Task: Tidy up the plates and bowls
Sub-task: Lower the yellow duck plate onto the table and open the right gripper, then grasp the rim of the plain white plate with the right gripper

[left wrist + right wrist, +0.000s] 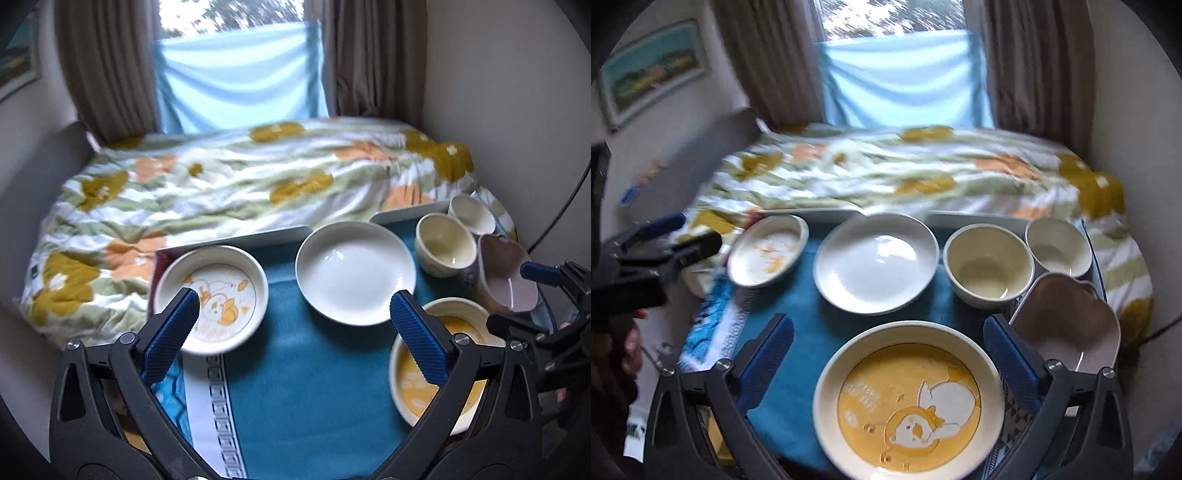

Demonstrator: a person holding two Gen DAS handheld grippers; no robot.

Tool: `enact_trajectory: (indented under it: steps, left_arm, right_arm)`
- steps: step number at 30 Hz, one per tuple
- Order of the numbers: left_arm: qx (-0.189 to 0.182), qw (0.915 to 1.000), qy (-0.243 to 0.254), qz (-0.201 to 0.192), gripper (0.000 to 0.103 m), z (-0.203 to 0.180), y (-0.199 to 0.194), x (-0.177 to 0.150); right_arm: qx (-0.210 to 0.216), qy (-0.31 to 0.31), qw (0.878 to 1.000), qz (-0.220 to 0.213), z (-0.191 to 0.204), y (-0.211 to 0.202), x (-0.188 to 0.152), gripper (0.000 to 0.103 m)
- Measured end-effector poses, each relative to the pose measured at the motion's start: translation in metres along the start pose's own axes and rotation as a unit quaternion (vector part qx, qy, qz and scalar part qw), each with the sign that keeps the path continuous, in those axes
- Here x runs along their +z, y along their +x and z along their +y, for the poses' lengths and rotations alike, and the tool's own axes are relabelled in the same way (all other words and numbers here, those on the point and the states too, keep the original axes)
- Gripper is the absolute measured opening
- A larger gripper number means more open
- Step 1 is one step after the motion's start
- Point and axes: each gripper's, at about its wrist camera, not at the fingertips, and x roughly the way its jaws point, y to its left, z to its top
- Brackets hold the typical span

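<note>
Writing: yellow plate point(908, 402) is showing blurred, unreadable lettering | right claw point(888, 350) is gaping released, plate lying between its fingers, lower centre | left claw point(295, 326) is gaping released, white bowl point(354, 271) lying just beyond.

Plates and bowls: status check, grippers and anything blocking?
Left gripper open, empty. Right gripper open over yellow plate. White plate, two cream bowls, pink dish unstacked on blue cloth. Nothing blocking.
</note>
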Motion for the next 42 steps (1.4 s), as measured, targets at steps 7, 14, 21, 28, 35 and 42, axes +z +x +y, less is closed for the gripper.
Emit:
enact_trajectory:
  steps: [7, 14, 21, 28, 35, 42]
  left_arm:
    - [-0.098, 0.9916, 0.027, 0.08, 0.102, 0.028, 0.101, 0.043]
    - [-0.161, 0.9725, 0.068, 0.154, 0.076, 0.025, 0.192, 0.05]
    - [-0.196, 0.9554, 0.074, 0.208, 0.05, 0.022, 0.24, 0.038]
    - [-0.209, 0.9486, 0.087, 0.221, 0.037, 0.019, 0.254, 0.029]
    - [-0.215, 0.9467, 0.095, 0.22, 0.018, 0.019, 0.256, 0.028]
    - [-0.197, 0.9522, 0.117, 0.202, 0.018, 0.012, 0.249, 0.026]
  right_arm:
    - [-0.009, 0.103, 0.993, 0.053, -0.005, 0.068, 0.023, 0.102]
    - [-0.038, 0.201, 0.974, 0.096, -0.029, 0.126, 0.022, 0.079]
    - [-0.054, 0.227, 0.966, 0.115, -0.038, 0.153, 0.017, 0.052]
    - [-0.053, 0.247, 0.961, 0.111, -0.039, 0.163, 0.012, 0.038]
    - [-0.057, 0.248, 0.961, 0.112, -0.04, 0.168, 0.013, 0.019]
    - [-0.077, 0.229, 0.963, 0.118, -0.035, 0.168, 0.014, 0.018]
